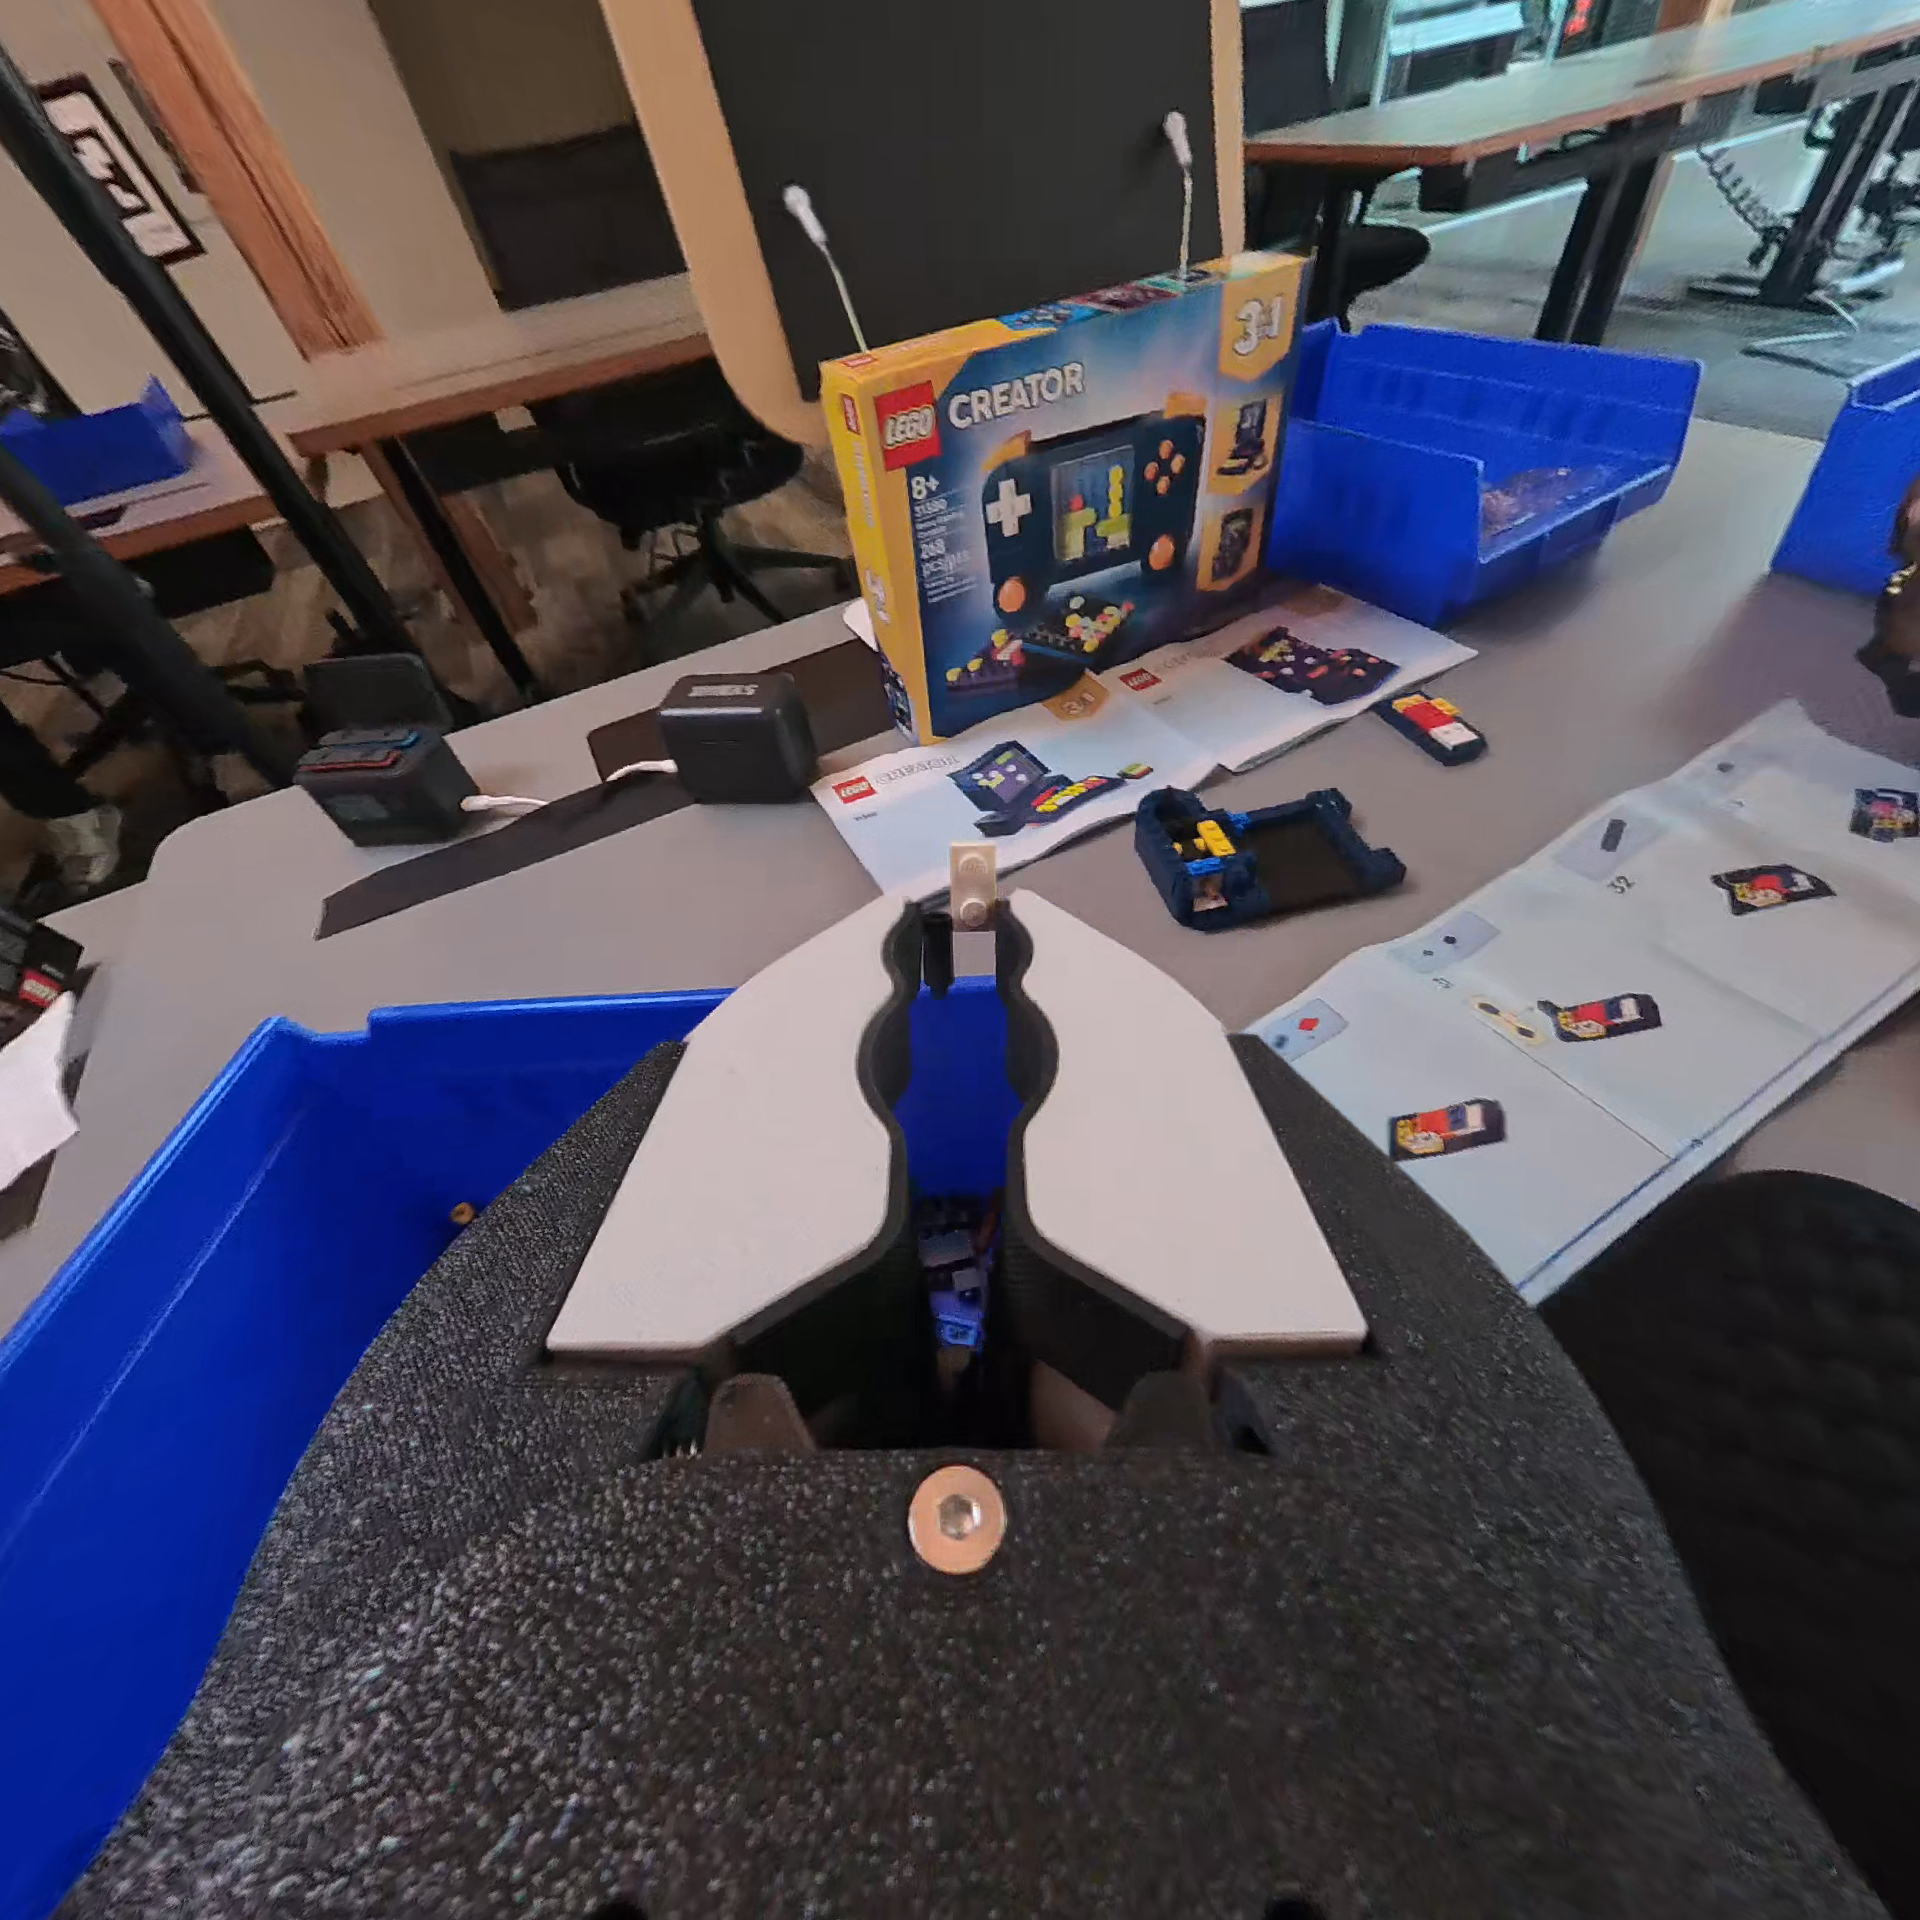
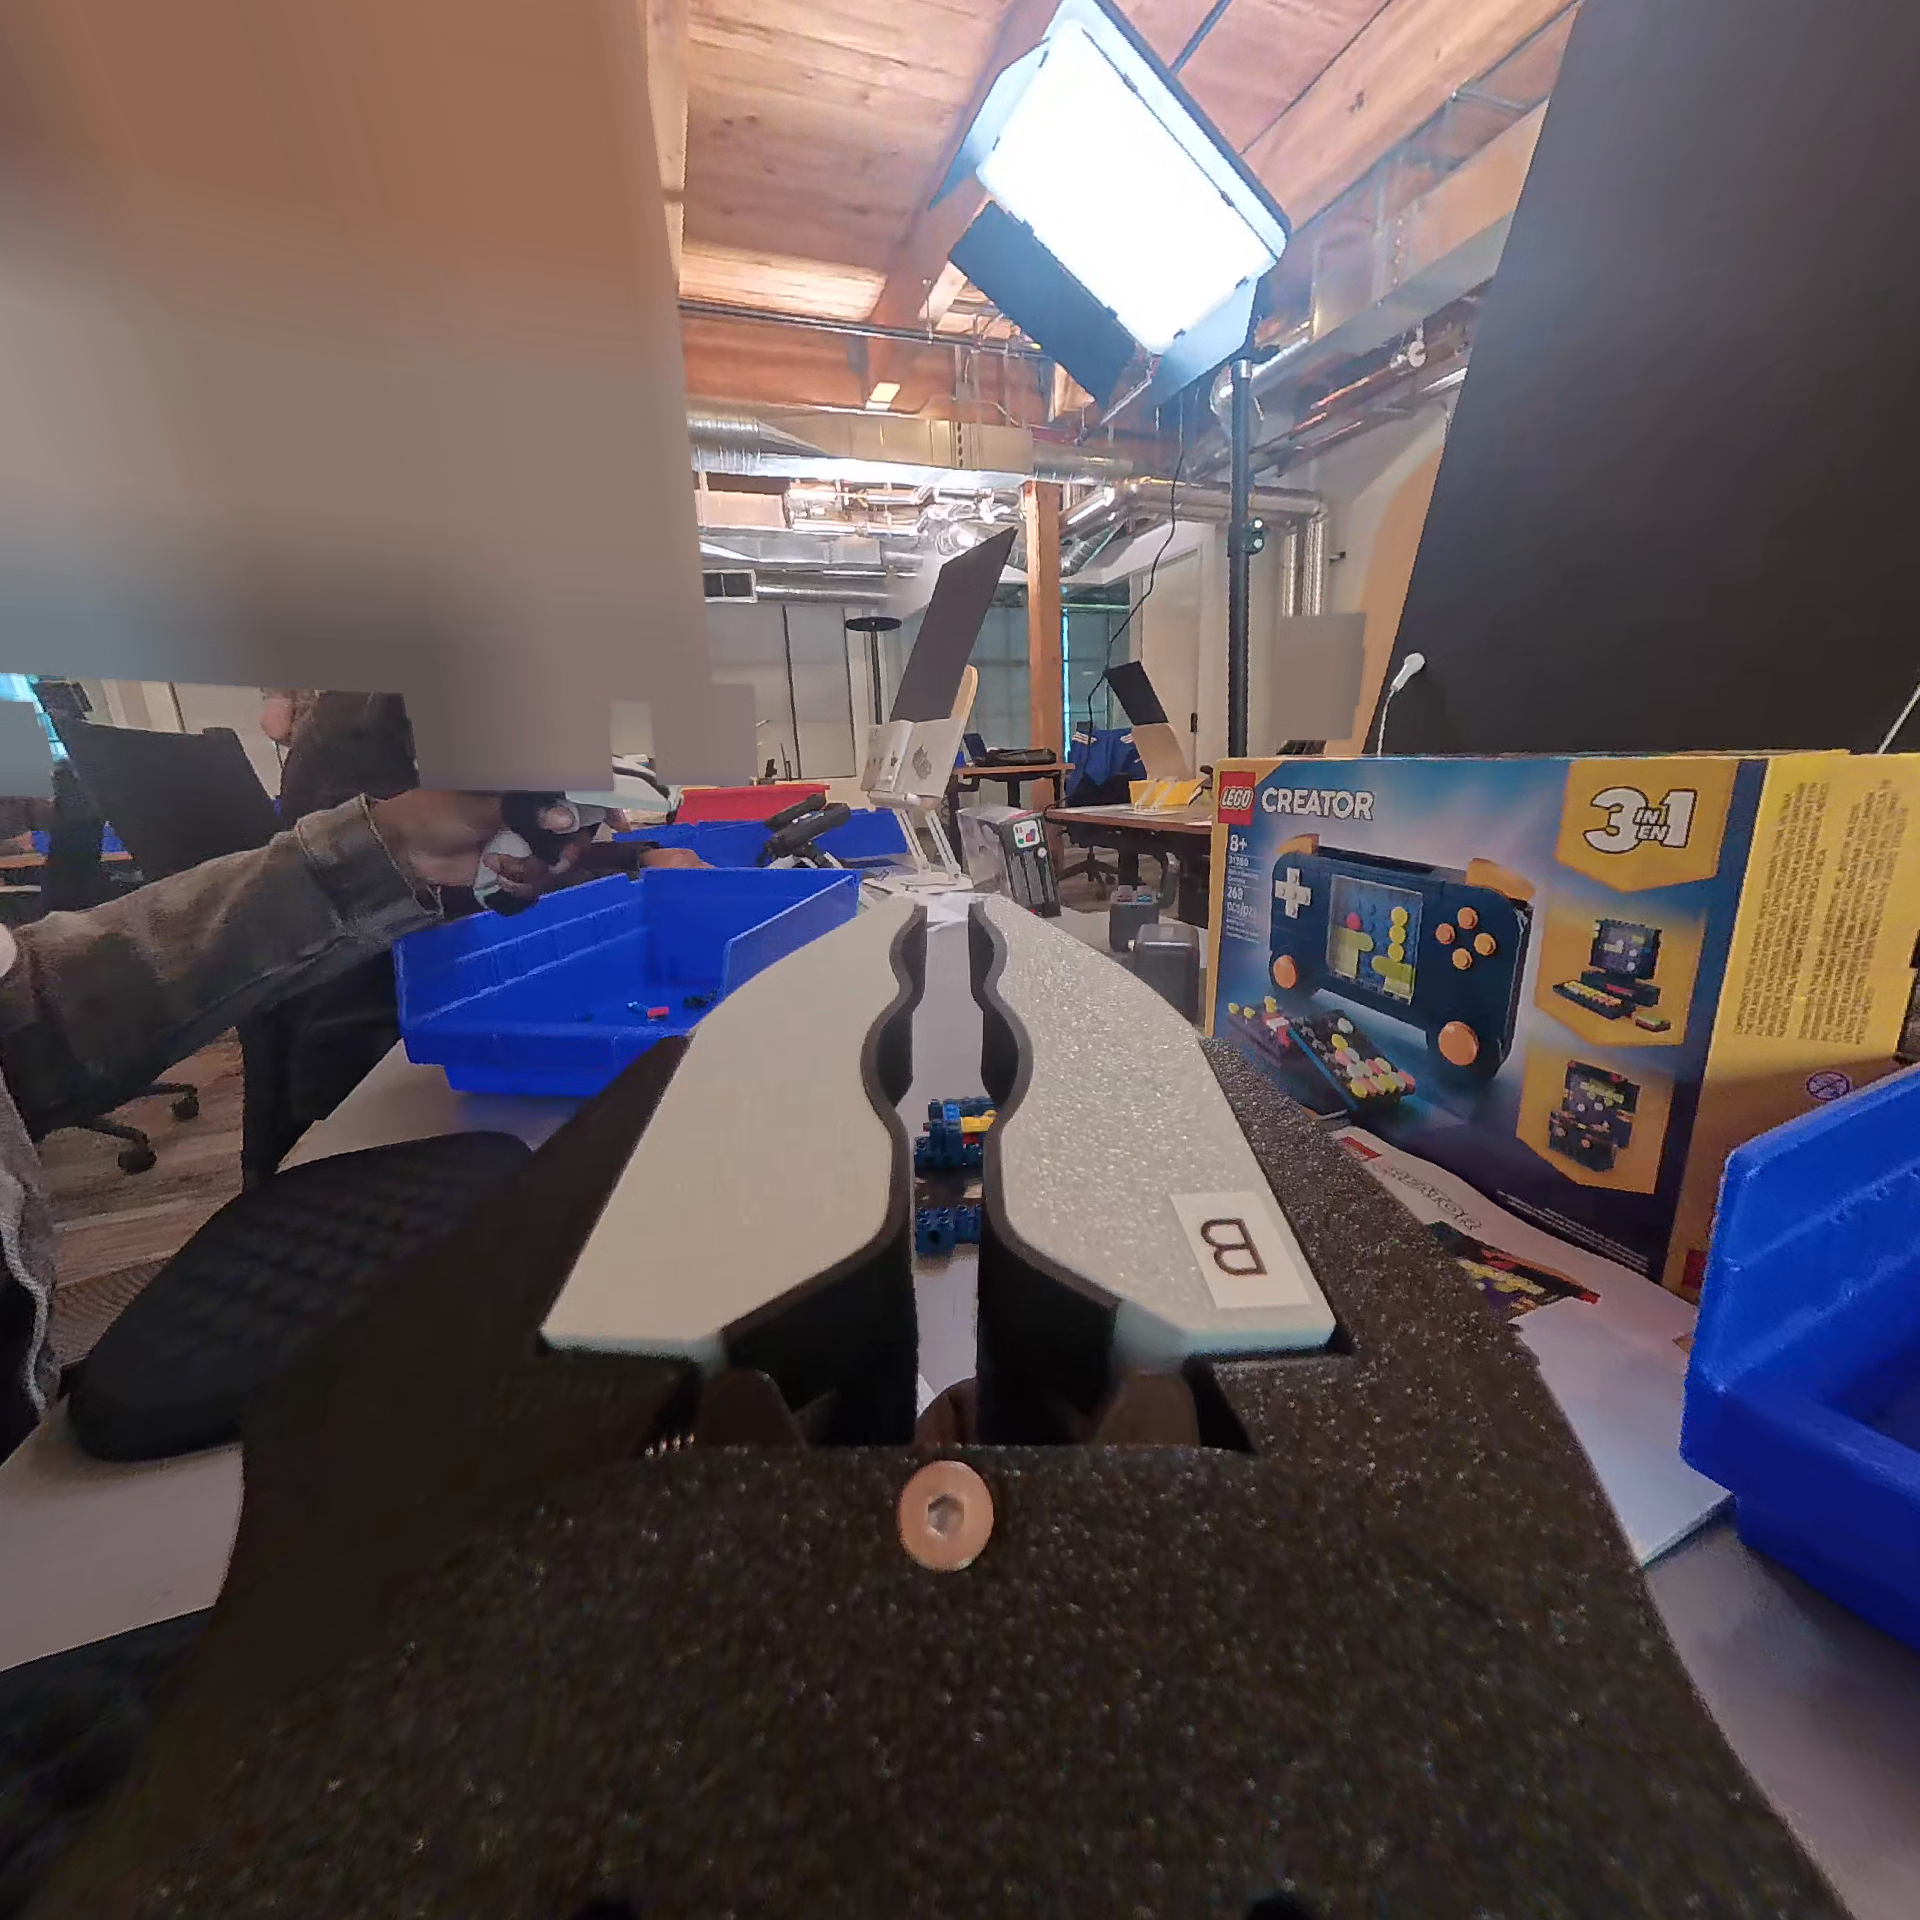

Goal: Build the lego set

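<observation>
In the left wrist view my left gripper (image 1: 966, 914) is shut on a small white two-stud plate (image 1: 972, 878), with a small black pin (image 1: 935, 951) wedged beside it against the left pad. It hovers over the far edge of a blue bin (image 1: 208, 1247). A dark blue brick build (image 1: 1268, 857) lies on the grey table (image 1: 582, 914) ahead to the right. In the right wrist view my right gripper (image 2: 945, 920) has its fingers narrowly apart with nothing between the tips. The dark blue build (image 2: 951, 1132) shows below through the gap.
A toy brick box (image 1: 1070, 499) stands at the back, with booklets (image 1: 1039, 790) and an open instruction sheet (image 1: 1662, 966) on the table. A small brick piece (image 1: 1434, 724), two black cubes (image 1: 738, 738) and more blue bins (image 1: 1475, 468) (image 2: 1818, 1351) lie around. A person's hand (image 2: 457, 842) is over the left bin (image 2: 582, 987).
</observation>
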A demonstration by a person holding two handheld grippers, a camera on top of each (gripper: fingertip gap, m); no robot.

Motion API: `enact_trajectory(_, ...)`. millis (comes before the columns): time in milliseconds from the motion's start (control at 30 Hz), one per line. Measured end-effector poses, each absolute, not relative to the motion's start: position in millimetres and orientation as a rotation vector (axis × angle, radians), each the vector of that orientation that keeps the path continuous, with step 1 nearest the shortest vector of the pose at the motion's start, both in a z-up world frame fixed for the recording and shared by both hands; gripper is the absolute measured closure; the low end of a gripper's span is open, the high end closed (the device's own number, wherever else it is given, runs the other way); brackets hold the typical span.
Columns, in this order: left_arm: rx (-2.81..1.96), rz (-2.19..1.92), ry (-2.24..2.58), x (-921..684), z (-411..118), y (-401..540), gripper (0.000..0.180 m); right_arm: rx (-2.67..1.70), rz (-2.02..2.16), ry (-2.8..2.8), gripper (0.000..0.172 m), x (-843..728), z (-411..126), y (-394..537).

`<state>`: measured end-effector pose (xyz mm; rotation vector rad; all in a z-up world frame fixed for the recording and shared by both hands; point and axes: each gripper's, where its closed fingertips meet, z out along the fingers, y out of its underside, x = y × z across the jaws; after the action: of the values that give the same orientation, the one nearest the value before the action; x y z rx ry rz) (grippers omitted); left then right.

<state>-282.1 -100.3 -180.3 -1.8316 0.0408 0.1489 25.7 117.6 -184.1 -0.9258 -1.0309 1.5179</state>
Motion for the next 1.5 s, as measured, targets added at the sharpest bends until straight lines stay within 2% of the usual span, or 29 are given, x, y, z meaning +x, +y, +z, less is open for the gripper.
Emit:
enact_trajectory(167, -1.734, 0.160, -0.014, -287, -169, -105, 0.167, -0.935, 1.505, -1.053, 0.164, 23, -187, 116)
enact_trajectory(367, -1.773, 0.117, -0.036, -288, -181, -105, 0.163, -0.964, 1.491, -1.060, 0.165, 21, -191, 118)
enact_trajectory(667, -1.799, 0.122, -0.022, -286, -190, -107, 0.167, -0.984, 1.477, -1.076, 0.166, 18, -195, 119)
enact_trajectory(733, -1.729, 0.102, -0.039, -288, -180, -110, 0.153, -0.987, 1.472, -1.080, 0.166, 18, -196, 119)
enact_trajectory(800, -1.652, 0.050, -0.032, -284, -171, -113, 0.166, -0.988, 1.465, -1.087, 0.166, 18, -196, 119)
enact_trajectory(1000, -1.694, 0.048, -0.020, -286, -181, -117, 0.167, -0.995, 1.460, -1.096, 0.166, 16, -198, 118)
enact_trajectory(1100, -1.653, 0.026, -0.032, -285, -177, -120, 0.144, -0.996, 1.458, -1.097, 0.167, 16, -198, 118)
enact_trajectory(1333, -1.604, -0.042, -0.017, -277, -168, -125, 0.131, -1.039, 1.457, -1.151, 0.167, 6, -207, 111)
enact_trajectory(1500, -1.620, -0.043, 0.002, -275, -170, -126, 0.132, -1.104, 1.481, -1.545, 0.160, -44, -232, 48)
